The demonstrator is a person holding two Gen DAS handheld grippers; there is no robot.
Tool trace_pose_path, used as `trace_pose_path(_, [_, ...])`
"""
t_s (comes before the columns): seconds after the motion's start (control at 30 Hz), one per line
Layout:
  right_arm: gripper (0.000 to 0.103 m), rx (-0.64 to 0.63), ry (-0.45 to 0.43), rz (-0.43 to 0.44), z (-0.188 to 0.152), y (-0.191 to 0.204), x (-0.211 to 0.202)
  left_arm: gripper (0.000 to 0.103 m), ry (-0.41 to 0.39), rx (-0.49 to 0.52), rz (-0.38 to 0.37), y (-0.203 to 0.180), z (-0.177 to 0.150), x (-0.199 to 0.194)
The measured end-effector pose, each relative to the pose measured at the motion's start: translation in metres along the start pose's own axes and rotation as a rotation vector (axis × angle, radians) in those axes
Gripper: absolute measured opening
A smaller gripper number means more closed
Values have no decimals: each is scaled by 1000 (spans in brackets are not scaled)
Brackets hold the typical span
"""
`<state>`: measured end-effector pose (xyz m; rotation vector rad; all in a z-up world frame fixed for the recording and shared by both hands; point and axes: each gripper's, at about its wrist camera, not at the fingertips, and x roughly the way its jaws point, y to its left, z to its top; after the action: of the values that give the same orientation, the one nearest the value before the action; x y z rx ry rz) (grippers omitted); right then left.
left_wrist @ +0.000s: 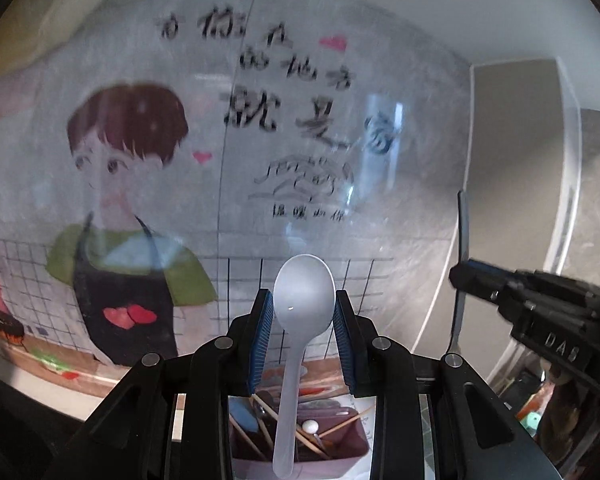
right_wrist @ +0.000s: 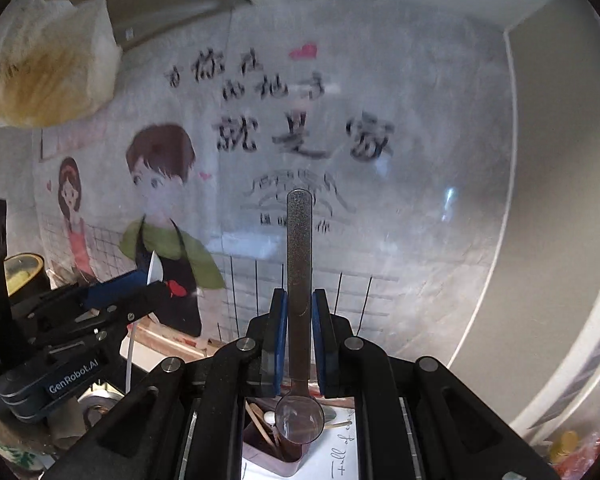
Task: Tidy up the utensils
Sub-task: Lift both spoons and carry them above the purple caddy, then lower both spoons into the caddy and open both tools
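My left gripper is shut on a white plastic spoon, bowl up and handle hanging down over a pink utensil box with chopsticks and other utensils in it. My right gripper is shut on a metal spoon, handle up and bowl down above the same pink box. The right gripper also shows at the right of the left wrist view, and the left gripper at the left of the right wrist view.
A wall panel with a cartoon couple and Chinese writing stands close behind. A plastic bag hangs at the upper left. A tin and clutter sit at the left, a white door frame at the right.
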<state>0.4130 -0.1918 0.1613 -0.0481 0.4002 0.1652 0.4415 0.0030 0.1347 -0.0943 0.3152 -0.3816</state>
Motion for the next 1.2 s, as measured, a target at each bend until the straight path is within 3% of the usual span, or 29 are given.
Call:
trace_pose_path(0.3, [11, 74, 118, 54, -46, -24, 76, 32, 90, -111, -56, 38, -41, 72])
trace_pose_path(0.57, [11, 100, 193, 87, -82, -27, 121, 32, 118, -149, -33, 54, -78, 111])
trace_pose_path(0.87, [11, 132, 252, 119, -117, -16, 161, 32, 128, -152, 8, 52, -108, 135])
trace_pose_path(1.2, [11, 113, 276, 93, -145, -7, 163, 34, 134, -135, 38, 53, -132, 136])
